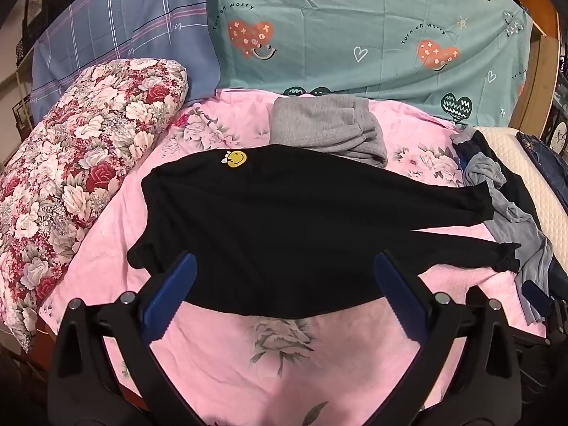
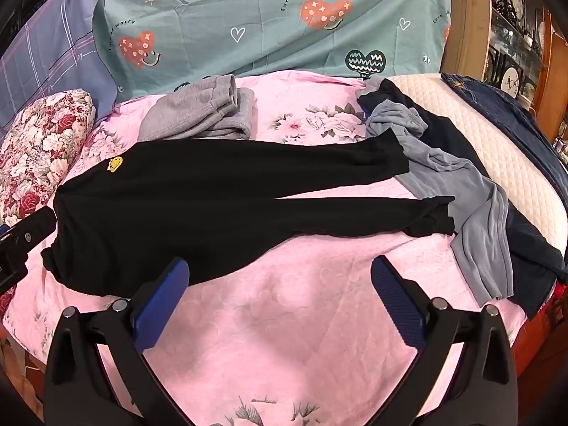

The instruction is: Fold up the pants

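Black pants (image 1: 277,220) with a yellow smiley patch (image 1: 236,158) lie spread flat on the pink flowered bedsheet (image 1: 269,362), waist at the left, both legs running right. My left gripper (image 1: 284,266) hovers open over the waist and seat, blue pads wide apart, nothing between them. In the right wrist view the same pants (image 2: 213,191) lie ahead; my right gripper (image 2: 280,273) stands open above bare sheet just in front of the near leg. The left gripper's body (image 2: 21,238) shows at the left edge there.
Folded grey pants (image 1: 326,127) lie behind the black pair. A heap of grey-blue and dark garments (image 2: 461,191) overlaps the leg cuffs at the right, with jeans (image 2: 504,106) beyond on a white quilted mattress. A floral quilt roll (image 1: 78,170) lies left; a teal sheet (image 1: 355,35) hangs behind.
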The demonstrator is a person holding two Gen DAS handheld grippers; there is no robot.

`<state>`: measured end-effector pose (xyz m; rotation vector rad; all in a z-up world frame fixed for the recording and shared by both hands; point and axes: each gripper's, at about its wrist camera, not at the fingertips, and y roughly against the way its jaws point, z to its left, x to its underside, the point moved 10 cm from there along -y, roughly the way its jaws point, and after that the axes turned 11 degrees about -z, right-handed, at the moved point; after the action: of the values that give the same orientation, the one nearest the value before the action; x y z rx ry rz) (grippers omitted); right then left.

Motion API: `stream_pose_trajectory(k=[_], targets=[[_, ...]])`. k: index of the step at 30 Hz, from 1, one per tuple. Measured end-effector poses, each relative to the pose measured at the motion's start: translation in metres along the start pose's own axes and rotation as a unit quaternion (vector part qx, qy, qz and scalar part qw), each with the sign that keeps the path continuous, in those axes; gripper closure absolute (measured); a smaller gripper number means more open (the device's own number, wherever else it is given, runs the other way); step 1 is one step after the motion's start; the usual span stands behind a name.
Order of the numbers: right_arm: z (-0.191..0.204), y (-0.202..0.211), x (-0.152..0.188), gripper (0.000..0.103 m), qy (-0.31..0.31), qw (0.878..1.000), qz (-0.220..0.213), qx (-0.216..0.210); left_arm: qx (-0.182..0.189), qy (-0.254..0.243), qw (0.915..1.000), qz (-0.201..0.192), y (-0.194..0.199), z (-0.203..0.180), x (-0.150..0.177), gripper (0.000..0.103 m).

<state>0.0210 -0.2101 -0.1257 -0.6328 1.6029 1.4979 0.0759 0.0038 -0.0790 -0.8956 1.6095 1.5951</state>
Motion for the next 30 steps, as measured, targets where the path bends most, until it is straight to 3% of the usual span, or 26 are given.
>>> stream_pose_trajectory(k=[30], targets=[[0.0036,0.0054,-0.0012,0.001,0.003,1.0,-0.005,0.001,-0.006,0.004,0.9999,0.009,-0.0003,0.0041,0.0045,0.002]])
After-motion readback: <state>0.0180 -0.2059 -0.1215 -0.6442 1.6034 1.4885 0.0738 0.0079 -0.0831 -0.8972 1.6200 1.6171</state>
